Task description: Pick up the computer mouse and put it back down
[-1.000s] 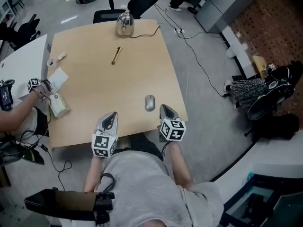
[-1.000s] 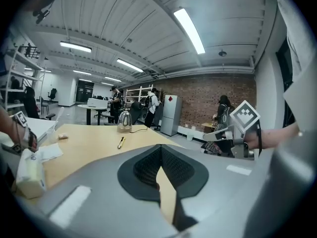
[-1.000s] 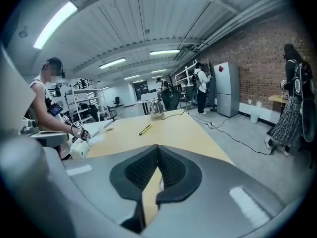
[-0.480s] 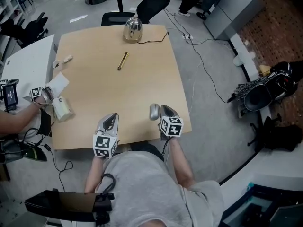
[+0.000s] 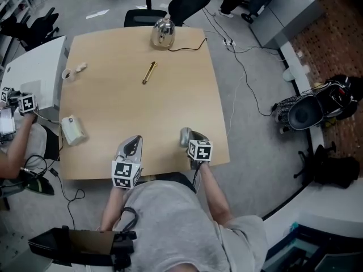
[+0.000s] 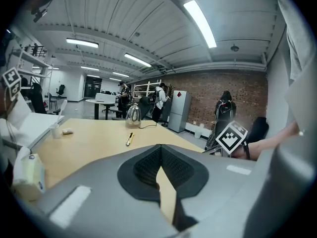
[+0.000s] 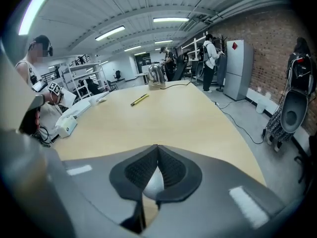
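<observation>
The grey computer mouse [image 5: 184, 136] lies on the wooden table [image 5: 113, 112] near its front edge. My right gripper [image 5: 191, 135] hangs just right of it, low over it, jaws shut. In the right gripper view its jaws [image 7: 158, 148] meet at the tips, and the mouse [image 7: 153, 181] shows as a pale shape in the gap beneath them; whether they touch it I cannot tell. My left gripper [image 5: 134, 139] sits over the front edge, well left of the mouse. In the left gripper view it [image 6: 161, 148] is shut and holds nothing.
A steel kettle [image 5: 163, 33] with a cord stands at the far edge, a gold pen [image 5: 148, 72] lies mid-table, and a white box [image 5: 74, 129] and a small cup [image 5: 67, 74] sit at the left. A person's arm [image 5: 17, 135] is beside a white table [image 5: 34, 72]. Cables [image 5: 238, 67] cross the floor.
My right gripper has come down and forward until it is right beside the mouse. The person at the left has drawn the hand back from the white box. My left gripper has barely shifted.
</observation>
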